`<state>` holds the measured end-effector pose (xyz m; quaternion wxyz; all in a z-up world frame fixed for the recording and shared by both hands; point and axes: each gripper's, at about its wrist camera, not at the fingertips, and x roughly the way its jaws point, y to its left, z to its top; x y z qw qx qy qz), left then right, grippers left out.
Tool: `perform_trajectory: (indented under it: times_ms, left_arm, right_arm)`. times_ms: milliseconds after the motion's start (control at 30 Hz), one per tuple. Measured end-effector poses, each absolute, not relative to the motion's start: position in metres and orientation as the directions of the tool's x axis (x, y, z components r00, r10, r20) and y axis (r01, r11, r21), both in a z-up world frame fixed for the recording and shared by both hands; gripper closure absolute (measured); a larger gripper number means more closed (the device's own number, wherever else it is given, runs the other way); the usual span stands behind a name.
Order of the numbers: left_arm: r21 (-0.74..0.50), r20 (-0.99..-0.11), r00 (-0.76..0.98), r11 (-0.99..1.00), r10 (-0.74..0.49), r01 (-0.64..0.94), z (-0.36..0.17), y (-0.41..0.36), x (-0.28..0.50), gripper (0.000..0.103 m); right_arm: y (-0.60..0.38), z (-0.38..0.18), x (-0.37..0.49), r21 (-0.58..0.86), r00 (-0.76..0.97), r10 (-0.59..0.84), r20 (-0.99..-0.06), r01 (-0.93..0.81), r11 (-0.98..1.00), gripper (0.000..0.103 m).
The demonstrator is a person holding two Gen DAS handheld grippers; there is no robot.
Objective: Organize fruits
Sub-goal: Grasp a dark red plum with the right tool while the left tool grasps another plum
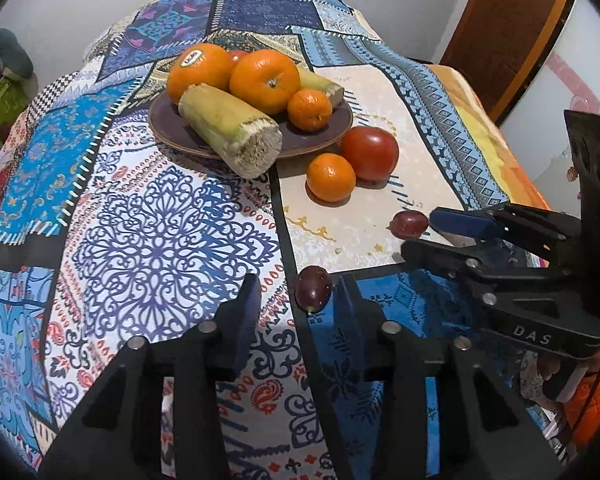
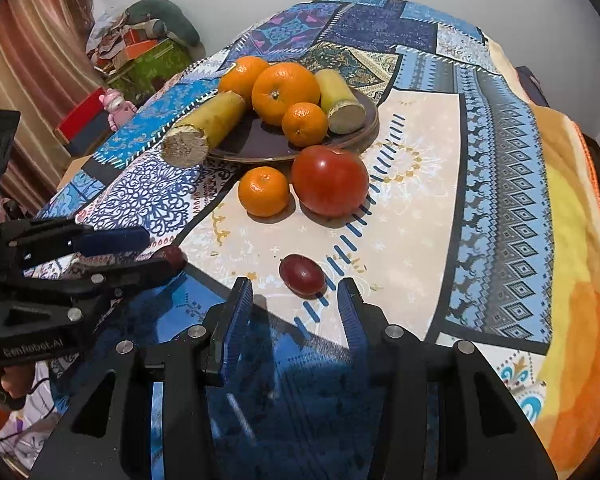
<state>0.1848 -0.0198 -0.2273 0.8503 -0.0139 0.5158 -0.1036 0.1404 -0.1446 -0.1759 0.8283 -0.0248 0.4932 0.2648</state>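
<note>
- Two dark red grapes lay on the patterned tablecloth, near the front edge and well apart from each other
- One grape lay between the tips of the left gripper, closer to its right finger; I could not tell if it touched that finger
- The left gripper's fingers stood wide apart and held nothing
- The other grape lay just ahead of the right gripper, in line with the gap between its fingers
- The right gripper's fingers were also wide apart and held nothing
- In the left wrist view, the right gripper came in from the right side, with its tips just beside that second grape
- Farther back sat a dark plate full of fruit
- On the plate were two big oranges, one with a sticker on it, and a small mandarin
- Two cut pieces of sugarcane also lay on the plate; the near one stuck out over the rim toward the front
- A red tomato and another mandarin sat on the cloth just in front of the plate, close together
- Far to the left, beyond the table, a pink toy sat beside some boxes
</note>
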Motion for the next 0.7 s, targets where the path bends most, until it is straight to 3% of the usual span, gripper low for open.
perform_trajectory:
  times_ms: [200,400,700]
  left_arm:
    - [-0.142,-0.866,0.454,0.974,-0.209,0.178,-0.23,-0.022,0.187,0.077]
    - [-0.158,-0.862,0.452,0.969,-0.229,0.19,-0.23,-0.023,0.187,0.086]
    - [-0.156,-0.852,0.476,0.973,-0.219,0.168,-0.219,-0.012,0.181,0.089]
  right_arm:
    - [-0.141,-0.181,0.146,0.223,0.377,0.413,-0.829,-0.455,0.862,0.067]
    - [-0.139,-0.182,0.145,0.214,0.382,0.412,-0.827,-0.464,0.86,0.081]
    - [-0.142,-0.177,0.144,0.235,0.382,0.43,-0.818,-0.459,0.857,0.082]
